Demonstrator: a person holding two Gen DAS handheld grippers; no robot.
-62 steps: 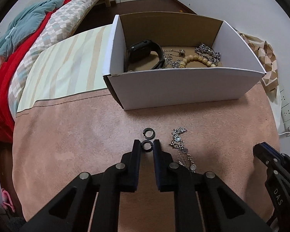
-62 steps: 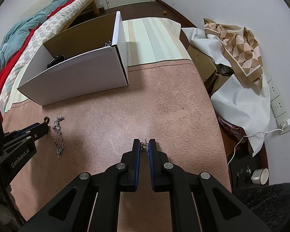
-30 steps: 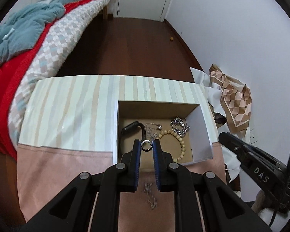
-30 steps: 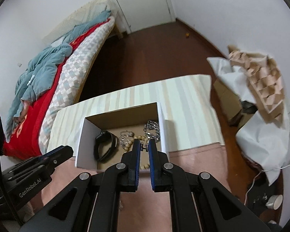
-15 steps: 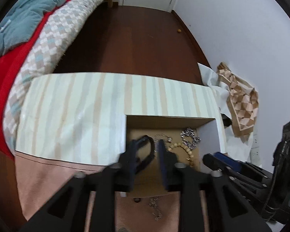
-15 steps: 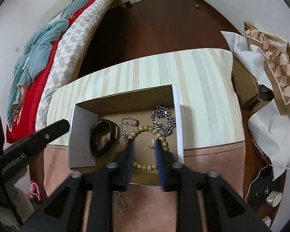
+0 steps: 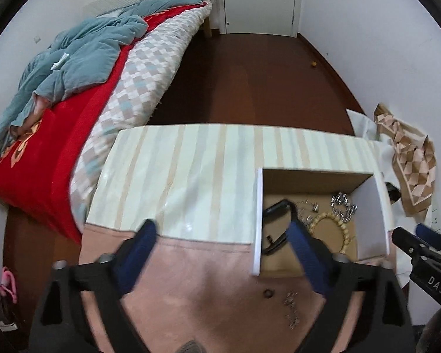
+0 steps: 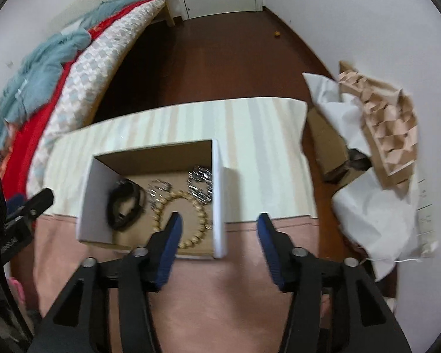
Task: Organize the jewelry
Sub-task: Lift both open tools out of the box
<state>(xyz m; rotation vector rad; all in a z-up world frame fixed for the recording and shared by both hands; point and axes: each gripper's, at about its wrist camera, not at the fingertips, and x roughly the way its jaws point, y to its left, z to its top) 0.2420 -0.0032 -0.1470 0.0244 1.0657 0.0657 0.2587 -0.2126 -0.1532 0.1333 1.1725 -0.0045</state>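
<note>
A white cardboard box stands on the pink tabletop and holds a black watch band, a beige bead bracelet and silver chains. A small dark ring and a silver chain bracelet lie on the pink cloth in front of the box. My left gripper is wide open and empty, high above the box's left wall. My right gripper is wide open and empty above the box's right wall; it also shows in the left wrist view.
A striped cream cloth covers the table's far half. A bed with red and teal bedding stands to the left. White sheets and a patterned cloth lie on the floor at right. Dark wood floor lies beyond.
Both grippers rose from the tabletop to above the box, carrying a ring and a small piece. Both have now opened wide and hold nothing.
</note>
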